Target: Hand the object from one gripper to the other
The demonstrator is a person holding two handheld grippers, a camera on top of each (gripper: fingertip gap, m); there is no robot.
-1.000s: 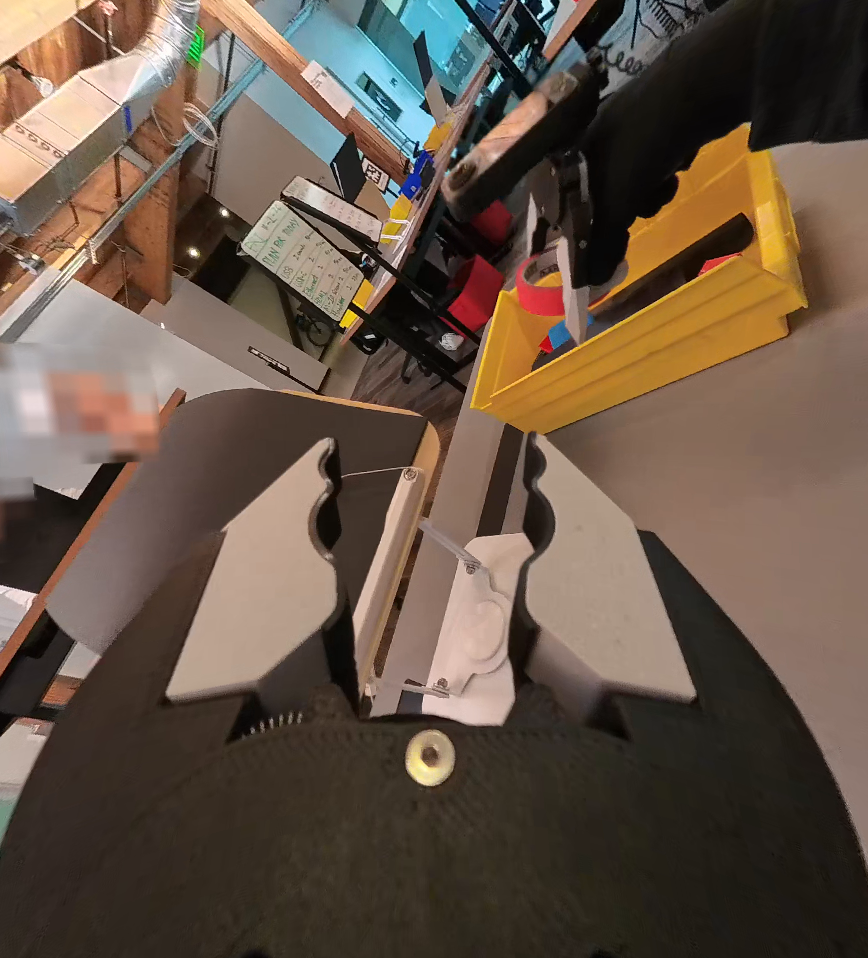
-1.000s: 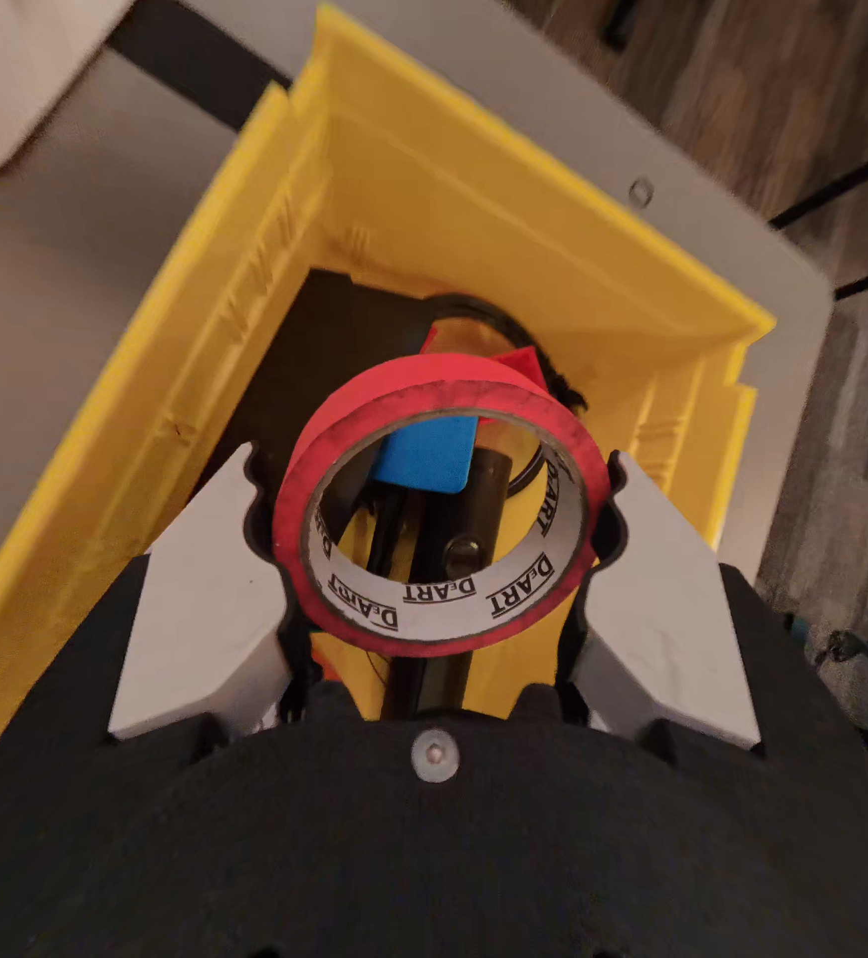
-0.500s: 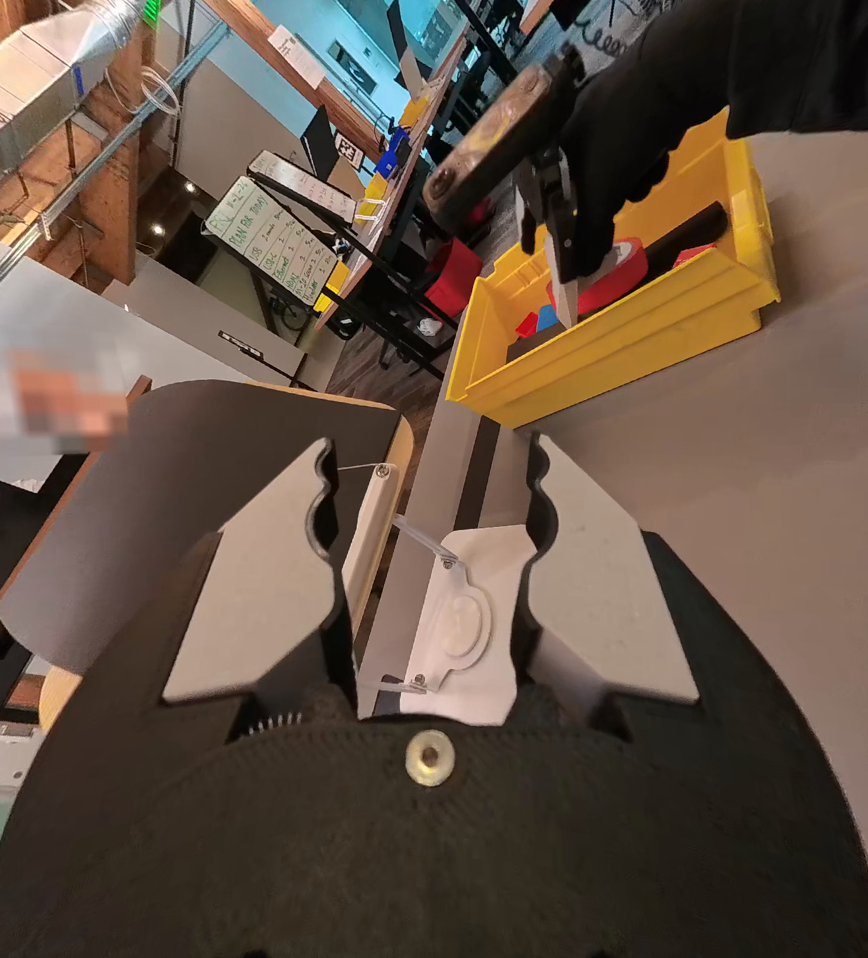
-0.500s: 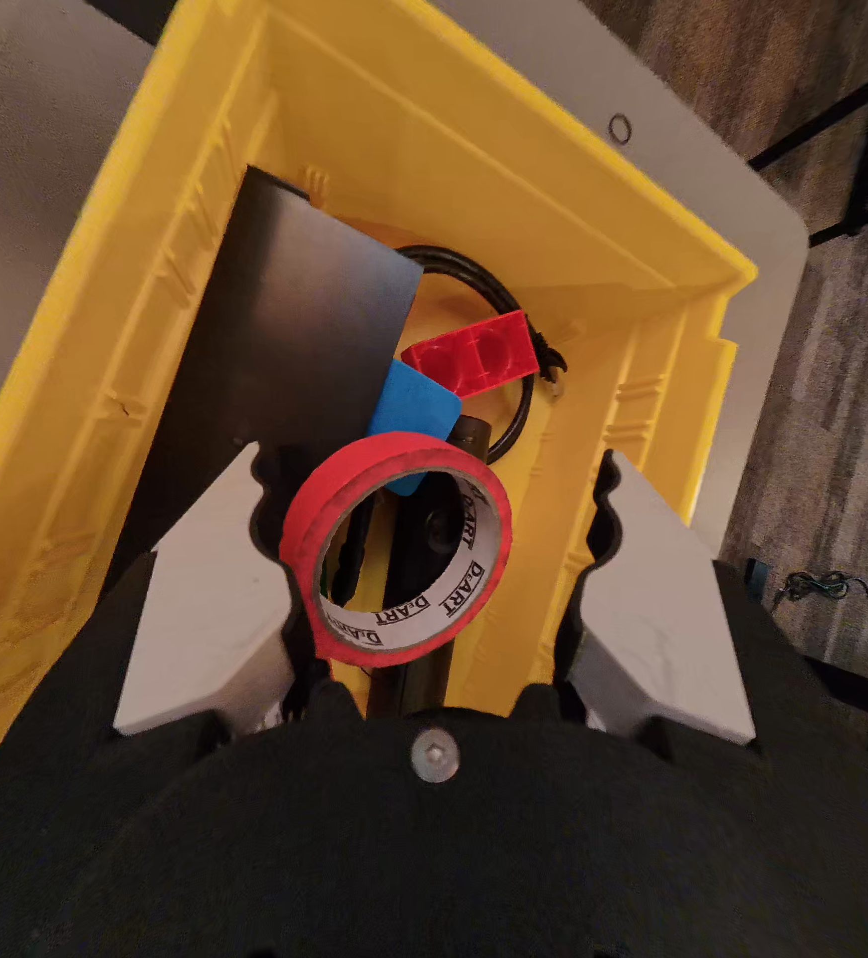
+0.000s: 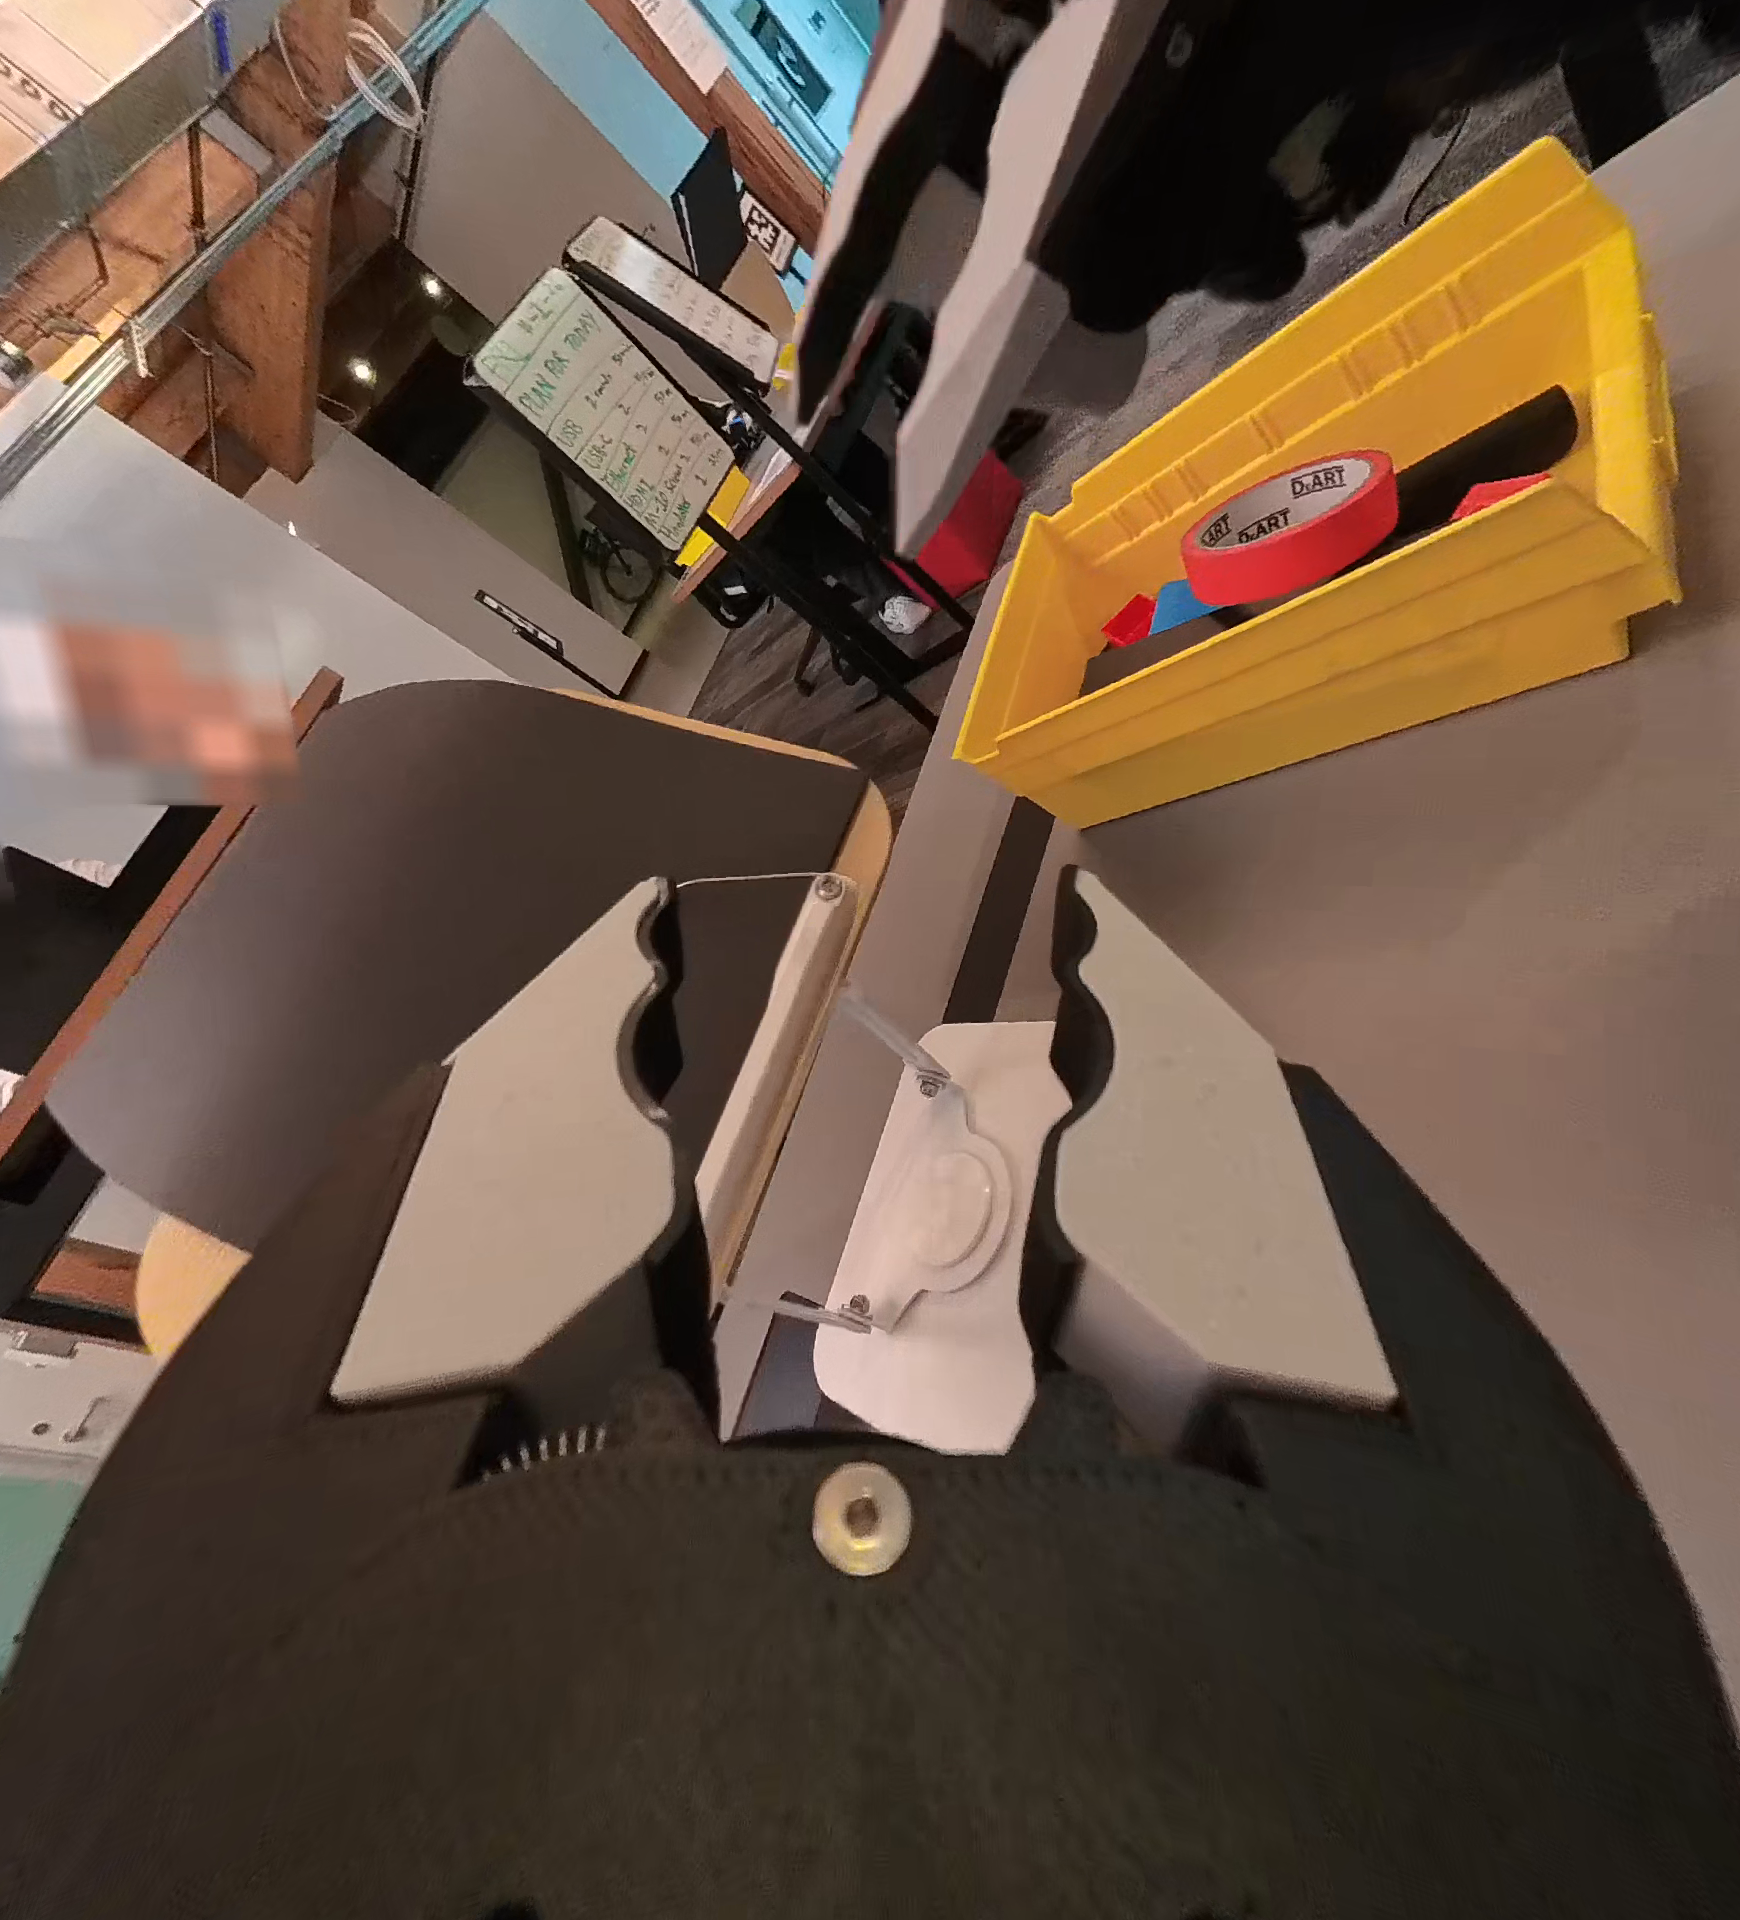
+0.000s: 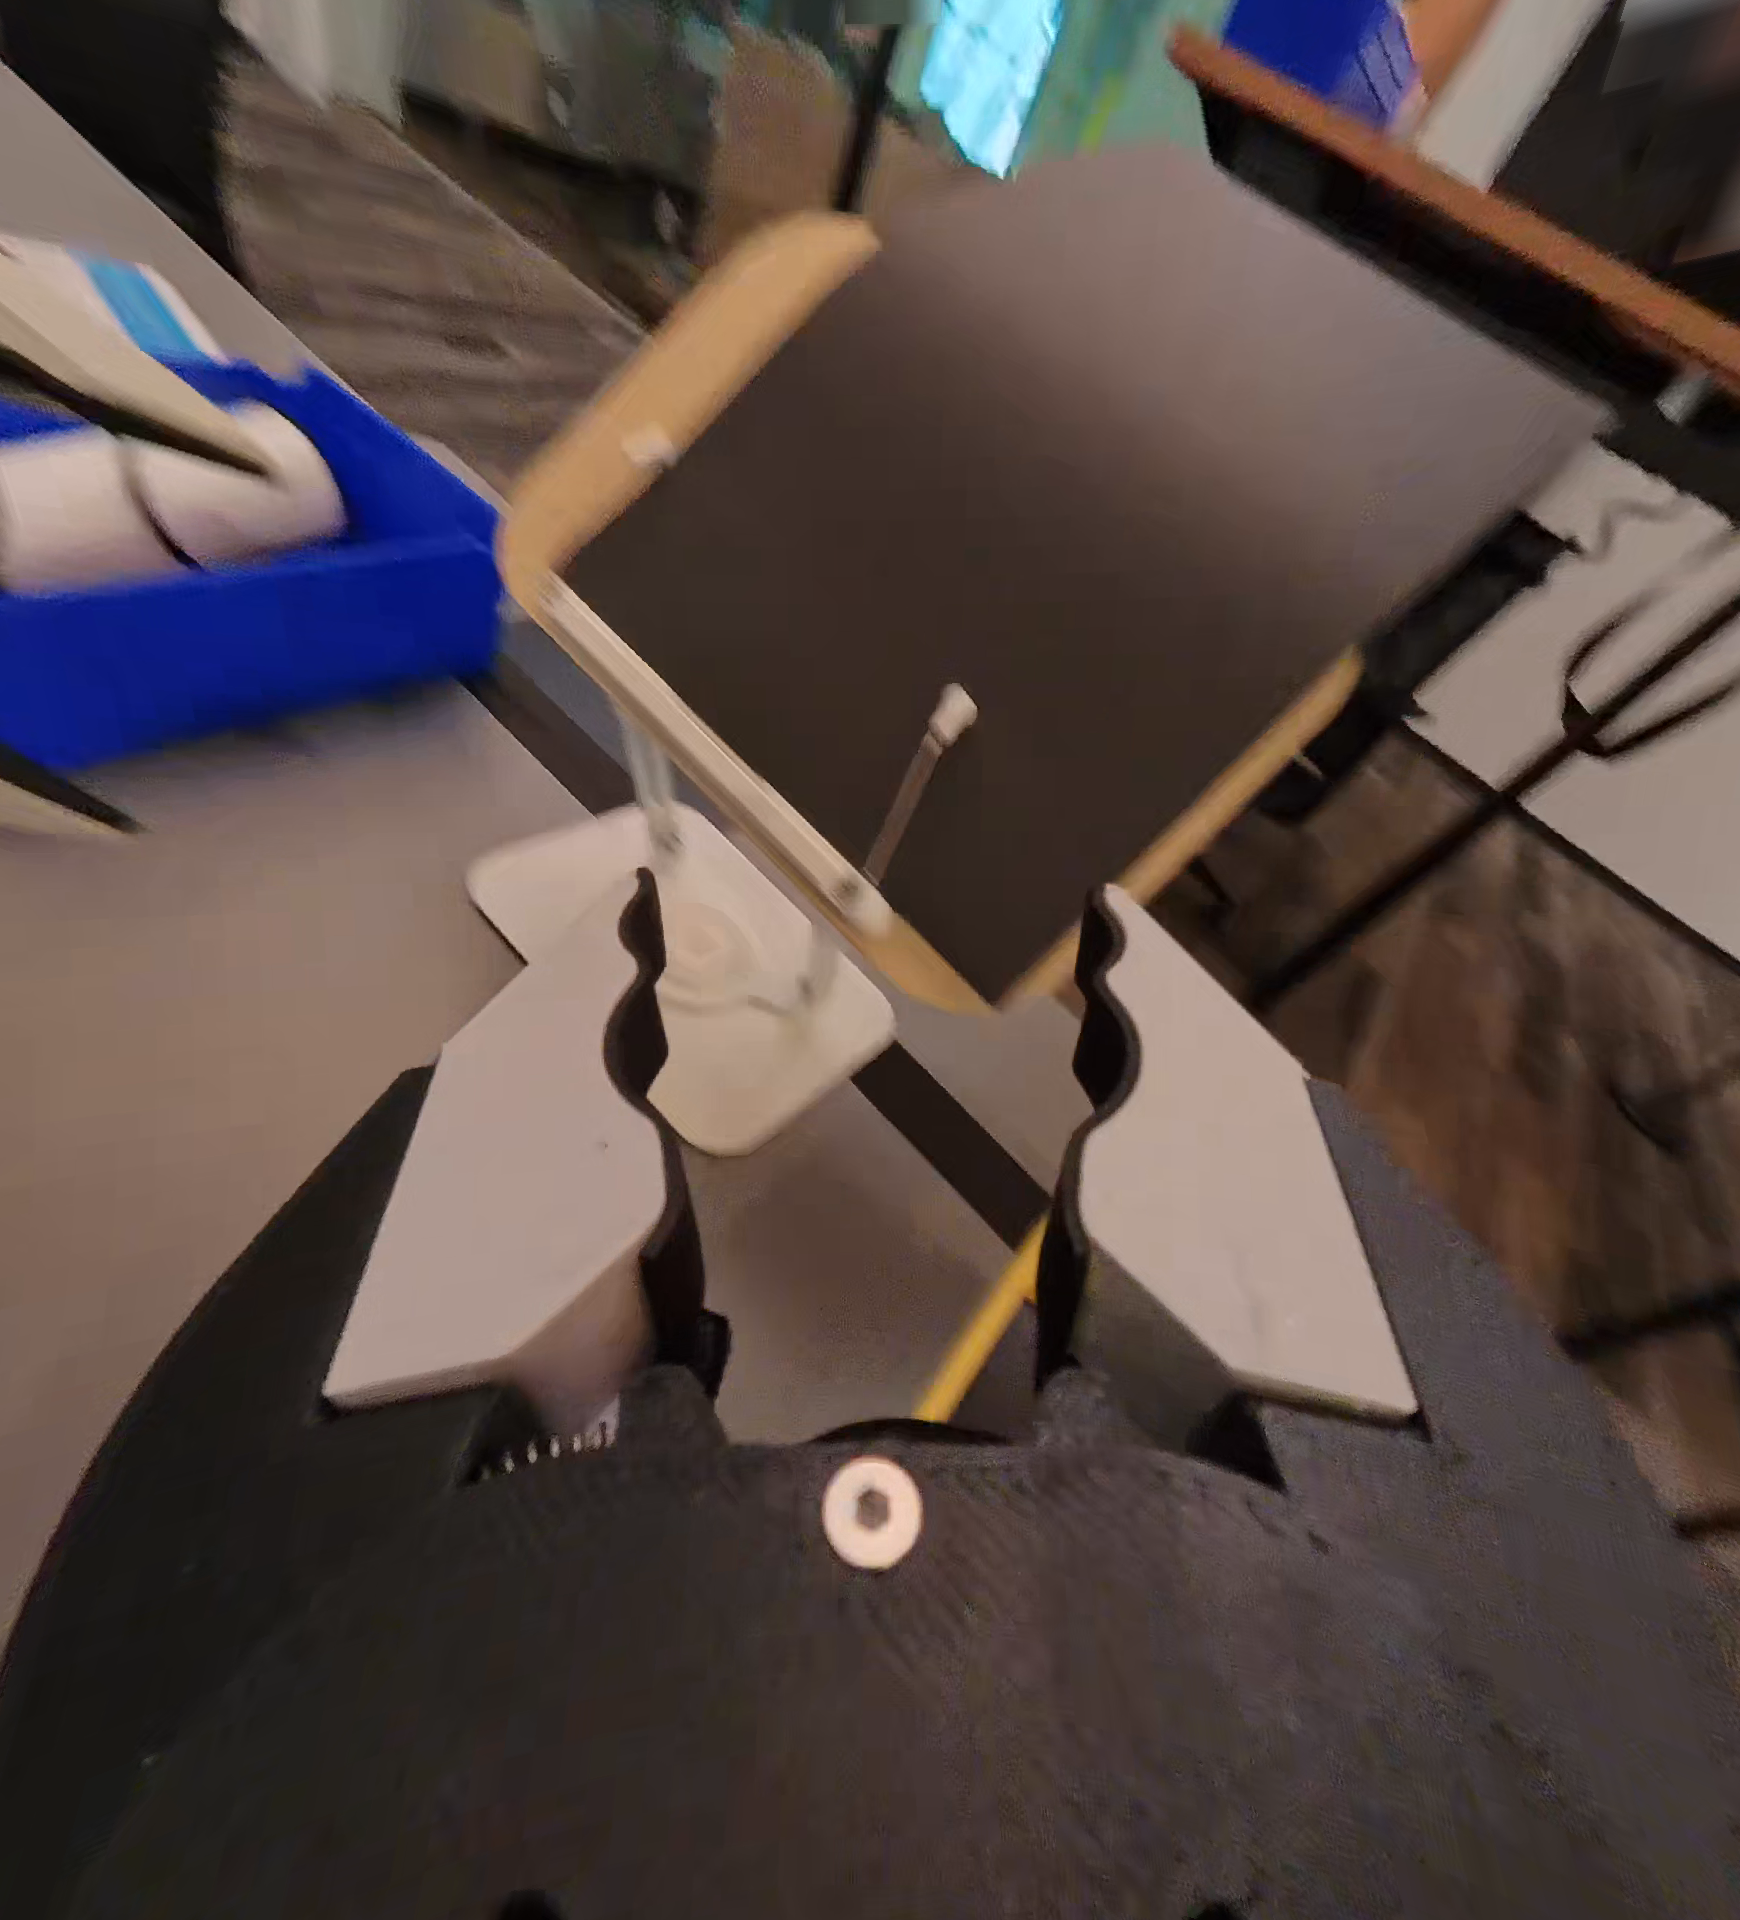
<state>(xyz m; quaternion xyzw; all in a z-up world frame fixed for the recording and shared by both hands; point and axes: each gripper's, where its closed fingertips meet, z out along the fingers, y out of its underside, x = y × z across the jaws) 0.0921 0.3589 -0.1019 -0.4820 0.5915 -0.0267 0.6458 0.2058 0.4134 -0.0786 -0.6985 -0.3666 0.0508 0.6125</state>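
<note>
1. The left gripper (image 5: 861, 997) stands wide and empty, its grey fingers (image 5: 523, 1174) spread above the edge of the grey table (image 5: 1468, 1039).
2. Between those fingers, a white base (image 5: 939, 1226) sits on the table edge, with thin clear rods rising from it to a dark panel (image 5: 492, 883) that has a pale wooden rim.
3. The right gripper (image 6: 876, 997) is also wide and holds nothing; the left wrist view shows it too, high at the top edge, above the bin.
4. The red tape (image 5: 1287, 525), the task's thing, lies in the yellow bin (image 5: 1313, 686) on top of the other contents, free of both grippers.
5. The bin stands on the table near its far edge. Under and beside the tape lie a black cylinder (image 5: 1500, 436), a blue piece (image 5: 1172, 603) and red blocks (image 5: 1126, 621).
6. In the right wrist view the same panel (image 6: 1053, 540) tilts on its base (image 6: 741, 987), just past the fingertips and at the table's edge.
7. A blue bin (image 6: 222, 623) sits on the table toward the left edge of that view, holding what look like white rolls (image 6: 170, 499); the picture is blurred, so their kind is unsure.
8. A thin yellow strip (image 6: 980, 1340) shows low between the right gripper's fingers.
9. Past the table, a whiteboard (image 5: 606, 405) stands on the floor among black table legs.
</note>
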